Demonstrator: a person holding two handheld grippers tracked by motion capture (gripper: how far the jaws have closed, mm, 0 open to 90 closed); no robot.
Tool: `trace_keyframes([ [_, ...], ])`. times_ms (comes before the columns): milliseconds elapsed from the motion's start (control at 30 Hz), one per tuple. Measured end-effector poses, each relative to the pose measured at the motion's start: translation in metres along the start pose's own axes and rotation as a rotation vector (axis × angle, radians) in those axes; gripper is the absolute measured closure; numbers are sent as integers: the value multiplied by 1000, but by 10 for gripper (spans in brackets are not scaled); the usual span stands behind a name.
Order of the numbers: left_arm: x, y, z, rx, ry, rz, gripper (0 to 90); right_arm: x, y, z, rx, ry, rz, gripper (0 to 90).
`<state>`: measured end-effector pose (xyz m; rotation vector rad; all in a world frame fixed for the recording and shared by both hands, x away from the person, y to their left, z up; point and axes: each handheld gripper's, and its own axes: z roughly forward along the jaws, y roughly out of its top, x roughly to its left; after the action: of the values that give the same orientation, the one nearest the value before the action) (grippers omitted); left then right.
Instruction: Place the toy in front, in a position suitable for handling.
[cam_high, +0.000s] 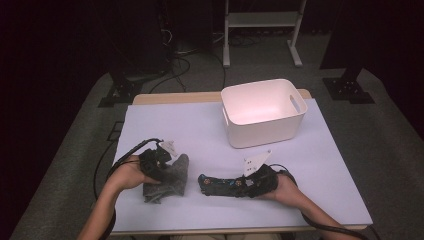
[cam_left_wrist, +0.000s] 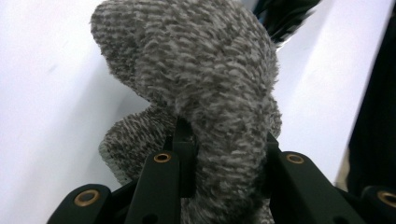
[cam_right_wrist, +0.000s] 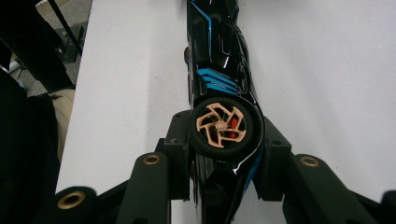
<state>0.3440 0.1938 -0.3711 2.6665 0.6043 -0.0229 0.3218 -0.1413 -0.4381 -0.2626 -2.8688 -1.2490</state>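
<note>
- While the left gripper (cam_high: 159, 161) is pinched on the grey knitted cloth (cam_high: 167, 181), the fabric is seen bunched between its two black jaws in the left gripper view, with the rest of the cloth (cam_left_wrist: 187, 74) hanging ahead of and below the jaws, resting on the white table (cam_high: 200, 127).
- If the cloth is to be carried off, a clean lift should be made first, since the loose end beneath the jaws could be dragged across the surface.
- Ahead of the left gripper and off to its right, the white bin (cam_high: 262, 112) stands open and apart from both held things; it is judged the likely place for them, so the cloth should be brought over its rim before the jaws are spread.
- At the right gripper (cam_high: 257, 182), the jaws are closed on the black toy car (cam_high: 222, 184) at its wheel end, the copper-spoked wheel (cam_right_wrist: 219, 126) sitting between them and the body stretching away ahead of the jaws.
- Because the car (cam_right_wrist: 217, 60) is held by one end only, it should be kept level, as it could pivot in the grip.
</note>
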Motion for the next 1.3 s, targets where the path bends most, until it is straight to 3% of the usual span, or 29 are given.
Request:
trace_keyframes([
  [133,10,-14,-3,-8,12,-49,704,0,0,0,-1,0,2,628],
  [633,37,-38,-1,-48,63,-154,687,-2,-1,0,-8,10,21,628],
  [833,46,-38,1,-88,100,-184,590,-3,0,0,-7,14,23,628],
  [967,46,-35,0,-109,112,-190,436,-3,0,0,-8,15,23,627],
  [1100,45,-33,-5,-154,121,-204,342,-4,0,0,-8,17,25,627],
  [1300,44,-31,-10,-171,134,-211,254,-5,0,1,-13,27,44,622],
])
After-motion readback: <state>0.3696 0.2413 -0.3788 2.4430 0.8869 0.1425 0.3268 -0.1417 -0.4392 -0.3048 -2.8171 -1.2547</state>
